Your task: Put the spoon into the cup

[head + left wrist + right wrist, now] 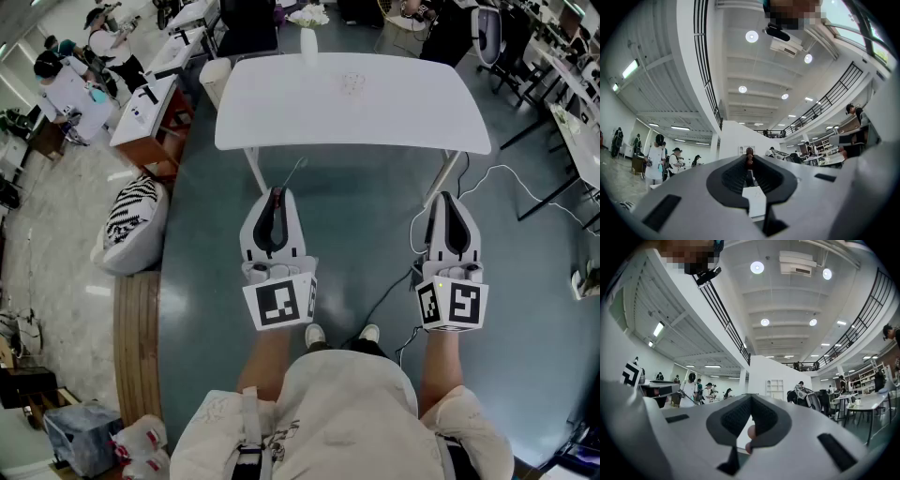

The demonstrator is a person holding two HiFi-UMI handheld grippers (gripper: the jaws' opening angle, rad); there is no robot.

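Note:
A small clear cup [352, 82] stands on the white table [281, 112], towards its far side; I cannot make out a spoon at this distance. My left gripper [276, 193] and right gripper [447, 197] are held side by side well short of the table's near edge, both pointing towards it and slightly upward. In the left gripper view the left gripper [748, 161] has its jaws together with nothing between them. The right gripper [751, 398] looks the same in the right gripper view. Both gripper views show only the hall and ceiling, not the cup.
A white vase [308, 42] stands at the table's far edge. A striped beanbag [131, 214] and a wooden bench [137, 337] lie to the left. Cables [394, 291] run over the floor between my feet and the table. Desks with people stand at far left.

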